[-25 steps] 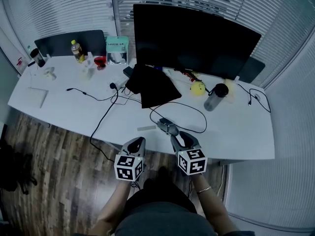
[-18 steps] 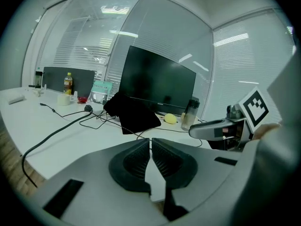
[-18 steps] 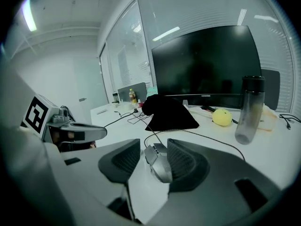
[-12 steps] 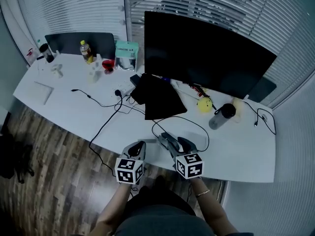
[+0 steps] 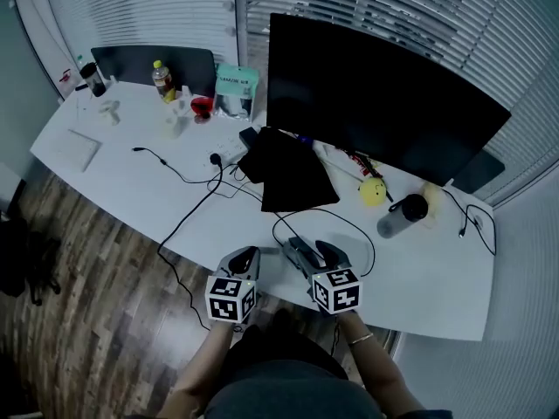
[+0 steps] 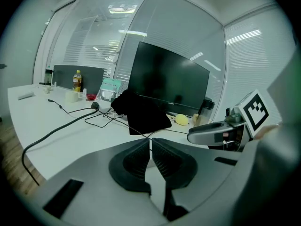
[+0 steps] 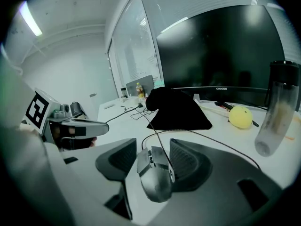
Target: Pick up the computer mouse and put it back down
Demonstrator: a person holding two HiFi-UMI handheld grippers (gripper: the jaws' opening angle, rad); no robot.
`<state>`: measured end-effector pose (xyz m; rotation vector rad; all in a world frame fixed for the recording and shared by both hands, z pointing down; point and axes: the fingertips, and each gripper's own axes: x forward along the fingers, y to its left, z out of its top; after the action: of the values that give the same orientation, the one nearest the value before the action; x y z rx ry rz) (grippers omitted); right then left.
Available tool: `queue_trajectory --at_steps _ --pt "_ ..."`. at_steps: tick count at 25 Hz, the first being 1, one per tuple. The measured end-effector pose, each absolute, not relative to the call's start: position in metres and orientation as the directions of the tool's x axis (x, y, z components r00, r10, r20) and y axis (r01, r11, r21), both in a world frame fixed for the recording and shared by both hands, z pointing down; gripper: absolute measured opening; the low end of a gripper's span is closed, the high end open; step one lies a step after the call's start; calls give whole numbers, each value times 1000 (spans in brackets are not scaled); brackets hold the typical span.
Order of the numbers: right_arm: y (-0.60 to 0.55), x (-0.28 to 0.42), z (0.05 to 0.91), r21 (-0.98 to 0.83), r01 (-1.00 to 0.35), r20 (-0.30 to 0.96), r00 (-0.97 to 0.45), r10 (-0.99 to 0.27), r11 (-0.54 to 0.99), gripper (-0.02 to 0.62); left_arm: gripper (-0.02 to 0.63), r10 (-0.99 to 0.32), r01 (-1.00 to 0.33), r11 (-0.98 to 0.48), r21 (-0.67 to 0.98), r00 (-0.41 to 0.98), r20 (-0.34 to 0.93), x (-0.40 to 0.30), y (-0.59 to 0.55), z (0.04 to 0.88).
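The right gripper [image 7: 153, 153] jaws have just been opening, now loose around the mouse [image 7: 153, 178] at the counter's [image 7: 120, 122] near edge, so it looks set down; the left gripper [image 6: 150, 147] jaws are closed on nothing.

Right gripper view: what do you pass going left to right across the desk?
Left hand-held gripper with its square-marker cube → grey wired computer mouse → round yellow ball → clear plastic bottle with dark lid.
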<state>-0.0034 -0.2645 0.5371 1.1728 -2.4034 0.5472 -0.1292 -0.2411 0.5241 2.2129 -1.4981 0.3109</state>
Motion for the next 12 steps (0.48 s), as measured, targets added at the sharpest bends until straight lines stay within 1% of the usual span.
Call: queue_trajectory --at_steps 12 --pt "-268 -15 567 -137 -745 591 -590 -550 653 229 31 -829 -939 -243 243 331 451 -135 -241 535"
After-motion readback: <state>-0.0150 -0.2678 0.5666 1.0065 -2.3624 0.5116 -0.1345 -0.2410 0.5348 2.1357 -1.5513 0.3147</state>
